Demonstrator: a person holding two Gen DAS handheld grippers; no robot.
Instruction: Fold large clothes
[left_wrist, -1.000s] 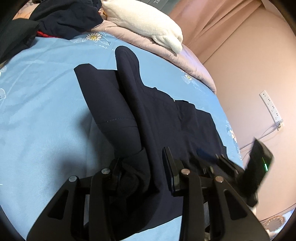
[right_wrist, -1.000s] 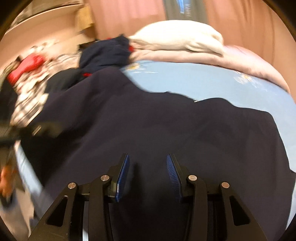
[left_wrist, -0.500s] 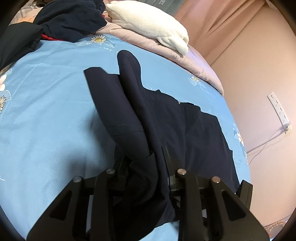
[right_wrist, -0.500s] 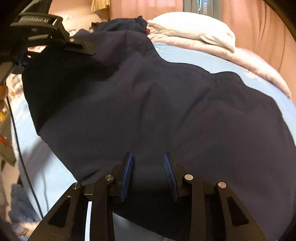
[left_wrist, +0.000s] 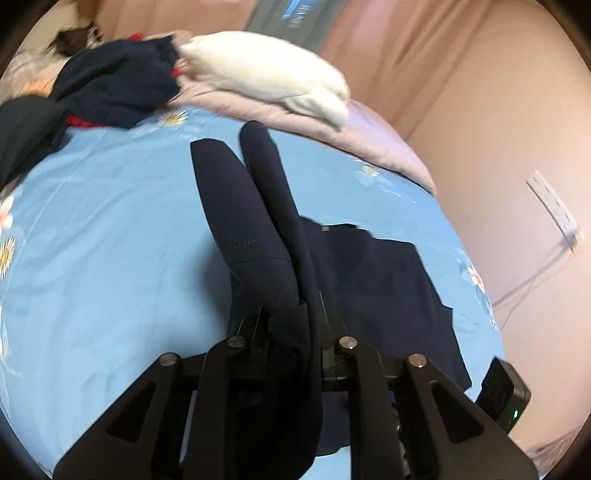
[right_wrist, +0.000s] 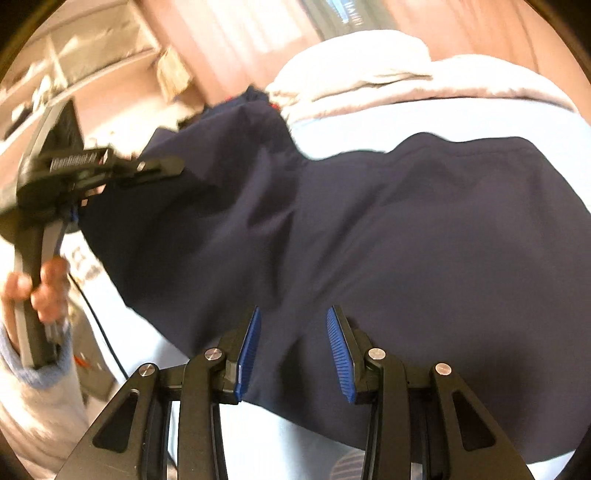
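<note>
Left gripper (left_wrist: 291, 325) has just closed, clamped on garment (left_wrist: 369, 273) hem; right gripper (right_wrist: 293, 350) apart over the fabric near the bed (left_wrist: 110, 229) edge. Clamp right first, lift both level.

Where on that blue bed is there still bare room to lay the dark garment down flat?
The widest bare patch of the blue sheet lies left of the navy garment, below the heap of dark clothes. A narrower strip runs right of the garment toward the pink wall. The head end is crowded: white pillow, pink quilt and that heap.
</note>
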